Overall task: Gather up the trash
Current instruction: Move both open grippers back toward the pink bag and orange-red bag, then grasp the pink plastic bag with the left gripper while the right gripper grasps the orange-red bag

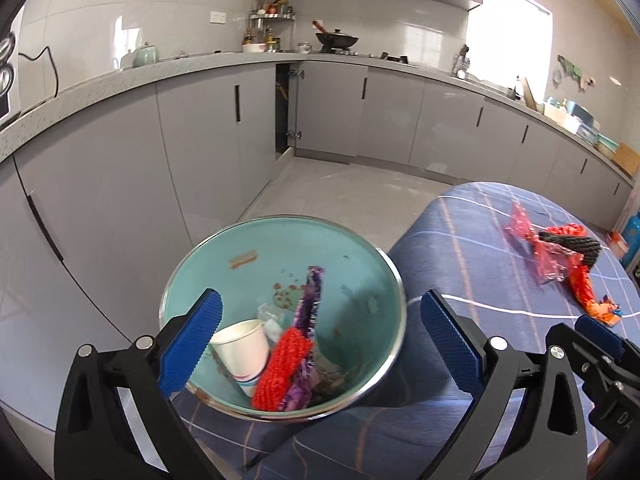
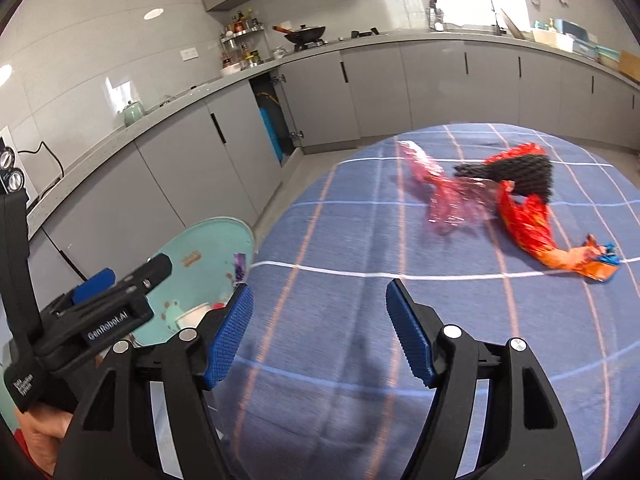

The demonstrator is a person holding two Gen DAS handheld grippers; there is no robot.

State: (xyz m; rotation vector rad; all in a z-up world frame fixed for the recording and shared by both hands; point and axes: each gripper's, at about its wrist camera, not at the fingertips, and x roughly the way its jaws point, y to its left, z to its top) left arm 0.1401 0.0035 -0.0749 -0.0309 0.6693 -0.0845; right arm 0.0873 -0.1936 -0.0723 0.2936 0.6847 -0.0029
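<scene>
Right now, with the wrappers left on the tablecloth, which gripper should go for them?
Right. The right gripper is open and faces the red wrapper and pink wrapper across bare tablecloth. The left gripper, also open, hangs over the bin.

Paper cup (image 1: 244,350): the left gripper's (image 1: 320,344) near pad is covering its left rim. Purple wrapper (image 1: 306,320): the red mesh (image 1: 282,368) is hiding its lower part. Bin (image 2: 208,248), right wrist view: the left gripper's body (image 2: 120,304) is blocking most of it. Pink film (image 2: 444,196) is smearing; its edges are unreadable. Hand (image 2: 44,436) is being cut off at the frame's corner. Countertop bottles (image 1: 272,4) are too small to tell.
</scene>
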